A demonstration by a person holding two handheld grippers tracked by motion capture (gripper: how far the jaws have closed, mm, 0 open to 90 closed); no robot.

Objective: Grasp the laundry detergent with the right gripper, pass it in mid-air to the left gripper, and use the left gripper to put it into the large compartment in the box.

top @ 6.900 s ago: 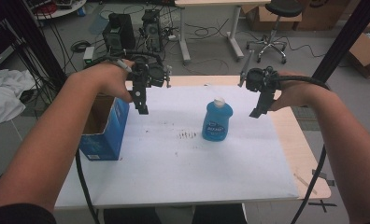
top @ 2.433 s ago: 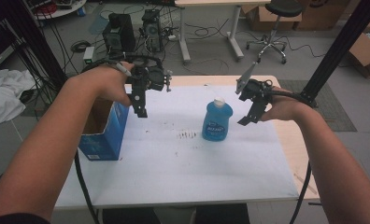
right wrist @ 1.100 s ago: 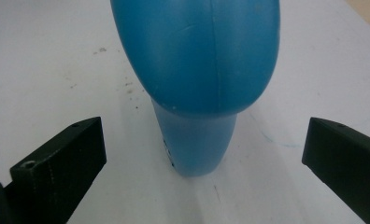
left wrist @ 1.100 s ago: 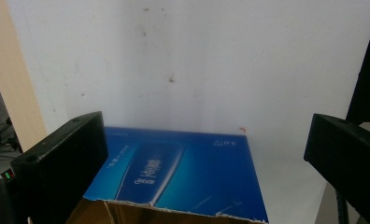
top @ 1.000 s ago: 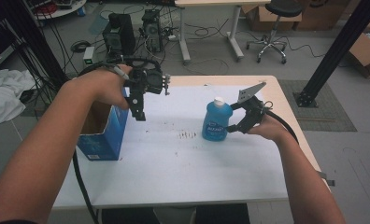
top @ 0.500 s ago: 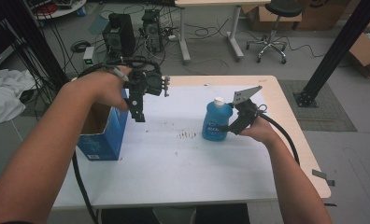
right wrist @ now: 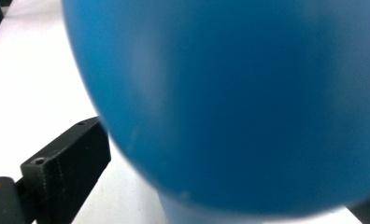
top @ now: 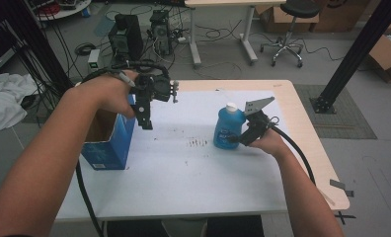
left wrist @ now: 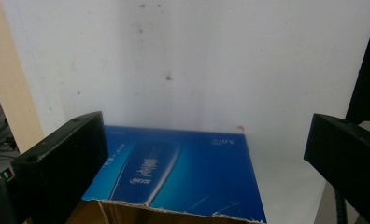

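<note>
High view: blue box (top: 108, 143) left, well apart; blue bottle (top: 228, 127) seemingly between right hand-held gripper (top: 240, 139) jaws.

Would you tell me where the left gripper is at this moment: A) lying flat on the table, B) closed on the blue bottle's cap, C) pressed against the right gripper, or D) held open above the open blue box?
D: the left gripper hangs over the blue box, and the left gripper view shows its jaws wide apart with the box below them.

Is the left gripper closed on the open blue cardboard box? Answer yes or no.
No: in the left gripper view the left gripper has its jaws spread wide above the open blue cardboard box, with neither jaw touching it.
</note>
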